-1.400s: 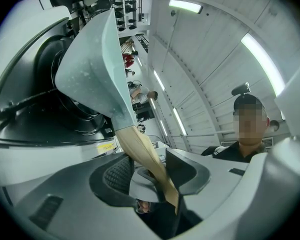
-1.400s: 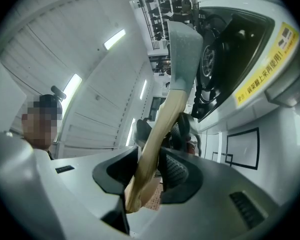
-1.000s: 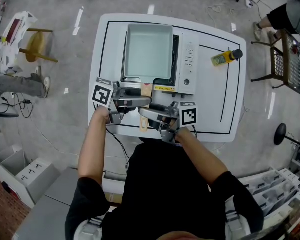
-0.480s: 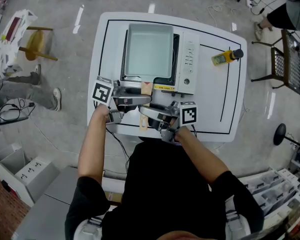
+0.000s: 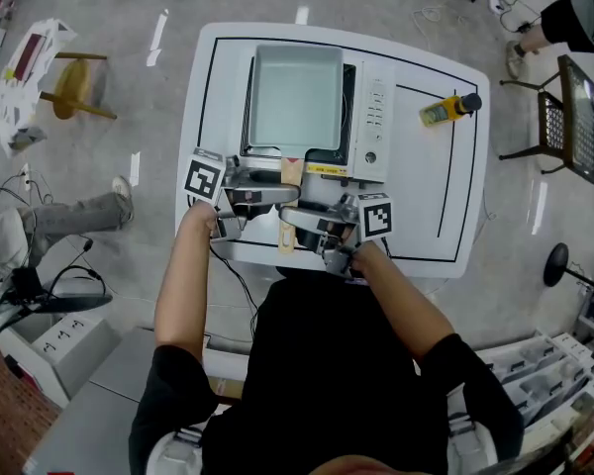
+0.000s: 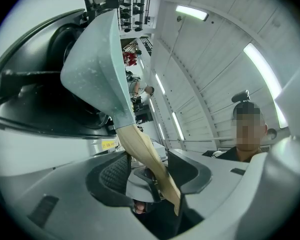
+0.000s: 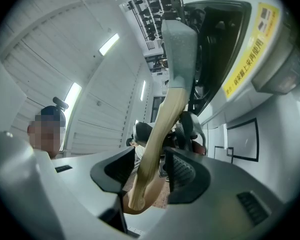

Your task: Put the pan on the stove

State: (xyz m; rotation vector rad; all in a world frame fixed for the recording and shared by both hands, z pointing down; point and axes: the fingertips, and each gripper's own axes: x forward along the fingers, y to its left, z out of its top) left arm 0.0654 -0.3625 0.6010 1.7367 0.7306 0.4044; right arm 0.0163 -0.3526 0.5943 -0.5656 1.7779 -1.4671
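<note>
Step in hand: letting go. By my reading the placing itself is done and this is the release after it.

Pan: the pale square pan [image 5: 295, 97] sits flat on the stove [image 5: 373, 117], filling the burner area, with its wooden handle [image 5: 286, 241] sticking out past the front edge toward the person.

Stove: it stands in the middle of the white surface [image 5: 426, 196], with its control strip on the right side.

Left gripper: the left gripper [image 6: 149, 170] comes at the handle from the left. Its jaws have just been opening and now stand released. The handle runs between them, with a clear gap beside the ribbed pad, so nothing is clamped.

Right gripper: the right gripper [image 7: 150, 173] comes in from the right, a little nearer the handle's free end. Its jaws have also just been opening and are slack around the wood. The handle passes between the pads without being pinched.

Relation of the two: both straddle the same handle close together, and each can be seen in the other's view just beyond the wood.

Other things: a yellow bottle [image 5: 445, 113] lies well apart, at the far right of the surface.

Next move calls for: drawing both grippers straight off the handle, each back to its own side, with the jaws kept wide enough to clear the wood.

Risk: a pad that catches the handle on the way out could twist or drag the pan off centre on the burner.
</note>
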